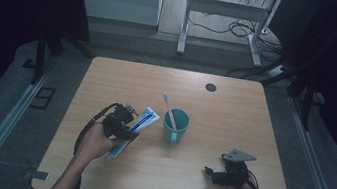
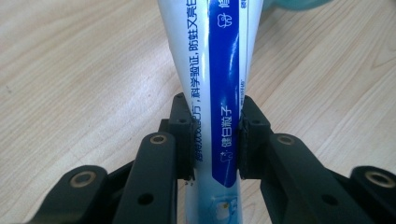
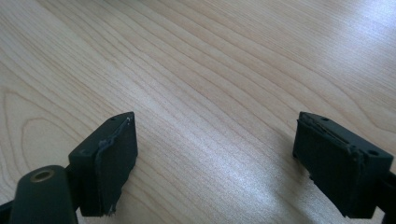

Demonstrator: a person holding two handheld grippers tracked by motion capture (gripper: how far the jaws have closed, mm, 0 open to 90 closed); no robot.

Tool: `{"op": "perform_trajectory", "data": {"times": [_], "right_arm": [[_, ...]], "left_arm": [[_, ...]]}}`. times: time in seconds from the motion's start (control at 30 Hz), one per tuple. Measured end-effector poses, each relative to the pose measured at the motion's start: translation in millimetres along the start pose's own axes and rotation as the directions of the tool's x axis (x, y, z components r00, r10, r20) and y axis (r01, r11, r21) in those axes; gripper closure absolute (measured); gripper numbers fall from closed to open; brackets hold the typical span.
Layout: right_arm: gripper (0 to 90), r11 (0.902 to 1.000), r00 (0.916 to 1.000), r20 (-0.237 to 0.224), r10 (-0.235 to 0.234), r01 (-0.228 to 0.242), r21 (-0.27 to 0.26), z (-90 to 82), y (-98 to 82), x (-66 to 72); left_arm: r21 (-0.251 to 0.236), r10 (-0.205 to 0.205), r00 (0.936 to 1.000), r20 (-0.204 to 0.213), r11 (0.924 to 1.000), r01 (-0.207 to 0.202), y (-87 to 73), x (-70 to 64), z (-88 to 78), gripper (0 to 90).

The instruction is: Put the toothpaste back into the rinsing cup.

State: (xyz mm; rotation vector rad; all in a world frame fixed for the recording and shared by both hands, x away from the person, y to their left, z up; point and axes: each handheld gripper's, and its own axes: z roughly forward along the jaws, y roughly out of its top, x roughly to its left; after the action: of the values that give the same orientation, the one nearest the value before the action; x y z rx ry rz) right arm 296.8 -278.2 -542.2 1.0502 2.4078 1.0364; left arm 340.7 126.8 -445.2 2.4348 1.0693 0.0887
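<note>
A white and blue toothpaste tube (image 1: 134,131) is held slanted above the table left of the cup, my left gripper (image 1: 127,128) shut on its middle. In the left gripper view both pads press the tube (image 2: 219,93) from either side, gripper point (image 2: 215,140). A teal cup (image 1: 175,125) stands at the table's middle with a white toothbrush (image 1: 169,110) leaning in it, head up. My right gripper (image 1: 210,173) rests low near the front right of the table, and its jaws (image 3: 224,154) stand wide open over bare wood.
The wooden table (image 1: 233,119) has a dark round cable hole (image 1: 211,87) near its back edge. Beyond the table are white desk legs (image 1: 185,21) and cables (image 1: 239,29) on the floor. Metal rails run along both sides.
</note>
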Motion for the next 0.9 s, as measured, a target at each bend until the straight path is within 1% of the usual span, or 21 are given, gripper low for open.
{"op": "perform_trajectory", "data": {"times": [0.03,0.1,0.17,0.23,0.33,0.4,0.47,0.57,0.7,0.83,0.9], "right_arm": [[13.9,1.0,1.0,0.0,0.0,0.0,0.0,0.0,0.0,0.0],[13.9,1.0,1.0,0.0,-0.001,0.001,0.0,0.0,0.0,0.0],[13.9,1.0,1.0,0.0,0.0,0.0,0.0,0.0,0.0,0.0],[13.9,1.0,1.0,0.0,0.0,0.0,0.0,0.0,0.0,0.0],[13.9,1.0,1.0,0.0,0.0,0.0,0.0,0.0,0.0,0.0],[13.9,1.0,1.0,0.0,0.0,0.0,0.0,0.0,0.0,0.0],[13.9,1.0,1.0,0.0,0.0,0.0,0.0,0.0,0.0,0.0],[13.9,1.0,1.0,0.0,0.0,0.0,0.0,0.0,0.0,0.0],[13.9,1.0,1.0,0.0,0.0,0.0,0.0,0.0,0.0,0.0],[13.9,1.0,1.0,-0.001,0.0,0.0,0.001,-0.1,0.0,-0.1],[13.9,1.0,1.0,-0.001,0.0,0.0,0.001,-0.1,0.0,-0.1]], "left_arm": [[-0.009,-0.002,1.0,-0.002,1.0,0.002,-0.1,-0.9,-1.9,72.3],[-0.035,0.012,0.9999,-0.007,0.9993,-0.012,-0.3,-1.8,-5.8,72.4],[-0.055,0.013,0.9999,-0.007,0.9984,-0.013,-0.5,-3.0,-8.7,72.4],[-0.081,0.033,0.9995,-0.006,0.9961,-0.033,-0.6,-3.4,-11.8,72.4],[-0.114,0.04,0.9992,-0.009,0.9927,-0.04,-1.2,-5.3,-14.8,72.4],[-0.134,0.055,0.9983,-0.015,0.9893,-0.057,-1.2,-5.7,-16.9,72.4],[-0.162,0.042,0.999,-0.016,0.9858,-0.044,-1.6,-6.8,-18.4,72.4],[-0.192,0.052,0.9984,-0.021,0.9799,-0.055,-1.6,-6.1,-21.0,72.4],[-0.238,0.039,0.999,-0.02,0.9704,-0.042,-1.1,-6.9,-24.1,72.5],[-0.286,0.041,0.9988,-0.028,0.957,-0.047,1.5,-7.7,-28.1,72.5],[-0.301,0.043,0.9985,-0.033,0.9524,-0.051,3.1,-8.6,-29.9,72.5]]}}
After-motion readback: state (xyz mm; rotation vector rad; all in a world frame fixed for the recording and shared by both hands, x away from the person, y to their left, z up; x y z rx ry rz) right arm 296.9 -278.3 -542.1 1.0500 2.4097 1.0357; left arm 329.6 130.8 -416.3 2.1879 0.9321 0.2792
